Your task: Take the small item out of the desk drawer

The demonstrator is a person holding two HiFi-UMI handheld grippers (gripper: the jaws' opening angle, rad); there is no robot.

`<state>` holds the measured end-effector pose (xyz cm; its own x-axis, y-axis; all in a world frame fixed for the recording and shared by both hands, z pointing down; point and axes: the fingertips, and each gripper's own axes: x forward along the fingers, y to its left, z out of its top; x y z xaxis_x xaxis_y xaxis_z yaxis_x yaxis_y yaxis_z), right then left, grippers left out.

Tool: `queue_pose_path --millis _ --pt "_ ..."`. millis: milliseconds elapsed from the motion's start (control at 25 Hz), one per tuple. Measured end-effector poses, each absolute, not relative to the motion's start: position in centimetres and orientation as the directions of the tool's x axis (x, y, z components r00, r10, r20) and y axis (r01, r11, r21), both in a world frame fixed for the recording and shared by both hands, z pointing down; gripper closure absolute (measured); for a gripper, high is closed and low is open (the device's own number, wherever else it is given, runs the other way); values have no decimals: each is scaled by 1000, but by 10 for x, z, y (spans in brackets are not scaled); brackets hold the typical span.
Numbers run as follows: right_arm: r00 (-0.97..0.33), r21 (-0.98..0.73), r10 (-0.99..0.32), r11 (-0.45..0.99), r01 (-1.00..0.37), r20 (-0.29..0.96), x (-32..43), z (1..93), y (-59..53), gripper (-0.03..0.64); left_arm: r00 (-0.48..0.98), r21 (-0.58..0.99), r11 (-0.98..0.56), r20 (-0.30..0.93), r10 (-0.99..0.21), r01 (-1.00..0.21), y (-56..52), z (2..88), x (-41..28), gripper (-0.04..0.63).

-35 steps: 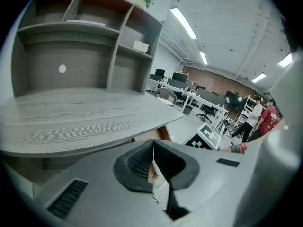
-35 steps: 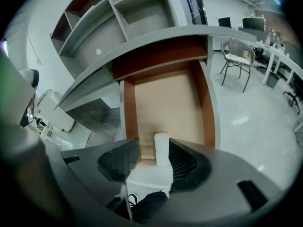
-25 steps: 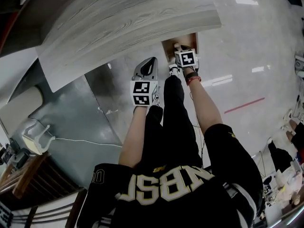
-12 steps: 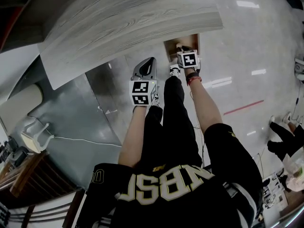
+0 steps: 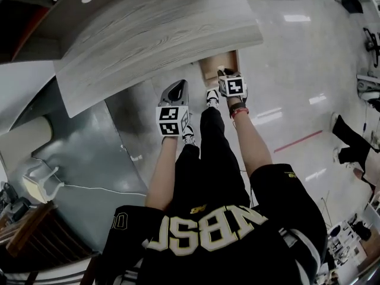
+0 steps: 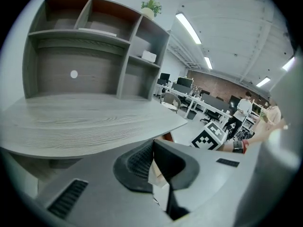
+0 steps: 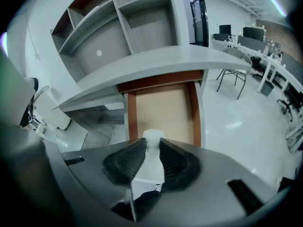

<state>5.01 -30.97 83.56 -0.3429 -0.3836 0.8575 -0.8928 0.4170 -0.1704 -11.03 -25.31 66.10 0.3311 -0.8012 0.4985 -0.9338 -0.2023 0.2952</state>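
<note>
The wooden drawer (image 5: pixel 209 70) stands pulled out from under the grey desk top (image 5: pixel 154 34). My right gripper (image 5: pixel 224 73) hovers over the drawer's front end, shut on a small white bottle-shaped item (image 7: pixel 151 169). The item's cap (image 7: pixel 152 136) sticks up between the black pads, and the bare drawer bottom (image 7: pixel 163 110) lies beyond it. My left gripper (image 5: pixel 176 89) hangs to the left of the drawer, in front of the desk edge. Its jaws (image 6: pixel 152 148) meet at the tips with nothing in them.
A grey shelf unit (image 6: pixel 94 46) rises at the back of the desk. The person's legs and shoes (image 5: pixel 211 97) stand just below the drawer. Office desks and a chair (image 7: pixel 232 79) are off to the right. A red line (image 5: pixel 297 140) marks the glossy floor.
The whole head view has shifted. The right gripper now sits a little farther back toward the drawer's front edge. The left gripper keeps its place beside it.
</note>
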Motion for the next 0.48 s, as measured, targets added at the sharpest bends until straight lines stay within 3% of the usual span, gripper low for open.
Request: queue_pose_path --millis 480 --pt "-362 -174 -495 385 -906 790 50 738 -279 520 319 280 -208 450 -834 -937 -229 623 -127 580"
